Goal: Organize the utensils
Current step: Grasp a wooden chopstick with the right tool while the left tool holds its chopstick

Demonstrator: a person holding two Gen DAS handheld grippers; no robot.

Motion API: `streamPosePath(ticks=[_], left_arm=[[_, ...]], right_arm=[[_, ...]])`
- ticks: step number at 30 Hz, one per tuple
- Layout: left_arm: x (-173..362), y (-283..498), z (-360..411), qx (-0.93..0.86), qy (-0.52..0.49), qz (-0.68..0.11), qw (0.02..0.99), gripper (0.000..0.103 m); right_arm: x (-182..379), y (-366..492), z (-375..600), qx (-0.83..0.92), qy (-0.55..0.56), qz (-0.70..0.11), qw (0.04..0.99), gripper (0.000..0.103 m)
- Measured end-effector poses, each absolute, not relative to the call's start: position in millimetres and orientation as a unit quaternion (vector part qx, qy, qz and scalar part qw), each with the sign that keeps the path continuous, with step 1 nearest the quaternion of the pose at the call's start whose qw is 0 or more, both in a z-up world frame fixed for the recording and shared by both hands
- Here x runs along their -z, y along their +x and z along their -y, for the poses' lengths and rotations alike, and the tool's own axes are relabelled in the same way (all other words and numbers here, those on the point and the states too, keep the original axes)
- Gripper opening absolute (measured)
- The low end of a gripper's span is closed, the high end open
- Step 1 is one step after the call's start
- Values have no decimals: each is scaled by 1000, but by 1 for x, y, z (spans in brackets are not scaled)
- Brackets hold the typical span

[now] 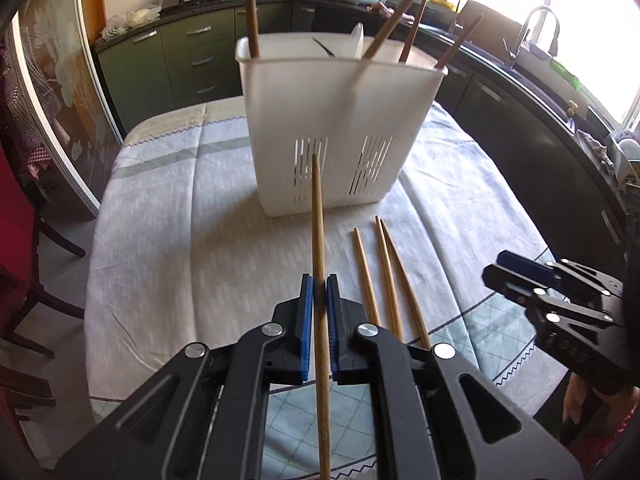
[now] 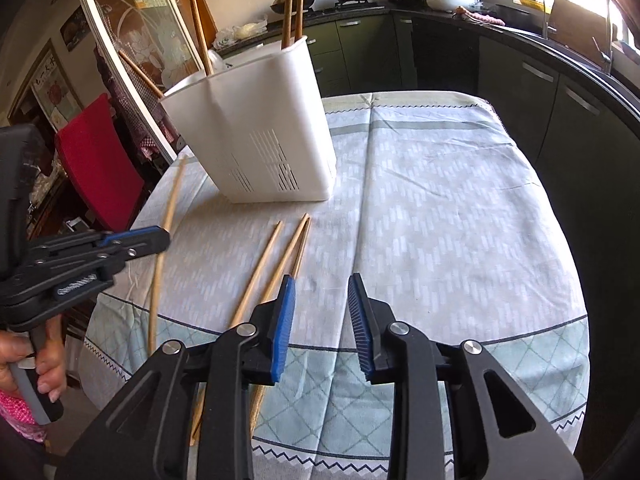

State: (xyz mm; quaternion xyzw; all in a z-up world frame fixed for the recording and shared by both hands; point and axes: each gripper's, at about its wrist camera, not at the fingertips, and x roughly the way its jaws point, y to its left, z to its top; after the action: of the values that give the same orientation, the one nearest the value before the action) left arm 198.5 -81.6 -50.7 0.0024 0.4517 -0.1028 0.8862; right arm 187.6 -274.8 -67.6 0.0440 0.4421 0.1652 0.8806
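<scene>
My left gripper (image 1: 319, 282) is shut on a light wooden chopstick (image 1: 317, 208), lifted off the cloth with its tip toward the white slotted utensil holder (image 1: 340, 120). The holder stands upright mid-table with several darker chopsticks and a white utensil inside. Three loose chopsticks (image 1: 386, 276) lie on the cloth just right of the held one. In the right wrist view my right gripper (image 2: 321, 280) is open with nothing between its blue pads, hovering just right of those three chopsticks (image 2: 286, 256). The left gripper (image 2: 160, 238) shows at the left with its chopstick (image 2: 170, 212), in front of the holder (image 2: 260, 128).
The table wears a pale patterned cloth (image 2: 440, 200); its rounded front edge is close below the grippers. A red chair (image 2: 96, 152) stands at the table's left. Dark kitchen cabinets (image 2: 540, 100) and a counter with a sink (image 1: 536, 40) run behind and to the right.
</scene>
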Motion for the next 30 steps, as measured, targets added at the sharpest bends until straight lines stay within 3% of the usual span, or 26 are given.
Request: streamPosePath(ticks=[8, 25, 27, 28, 30], left_arm=[[24, 155, 50, 93, -5, -378, 921, 7], [17, 135, 38, 109, -17, -361, 926, 7], [16, 135, 38, 108, -17, -361, 926, 7], [17, 135, 38, 107, -17, -361, 926, 7], [16, 135, 37, 105, -17, -361, 927, 7]], right_arm=[[96, 219, 236, -165, 8, -488, 857, 22], [120, 238, 199, -125, -59, -521, 842, 22], [120, 241, 194, -121, -64, -518, 845, 17], [120, 244, 193, -121, -62, -516, 845, 9], [120, 247, 195, -120, -54, -517, 846, 8]])
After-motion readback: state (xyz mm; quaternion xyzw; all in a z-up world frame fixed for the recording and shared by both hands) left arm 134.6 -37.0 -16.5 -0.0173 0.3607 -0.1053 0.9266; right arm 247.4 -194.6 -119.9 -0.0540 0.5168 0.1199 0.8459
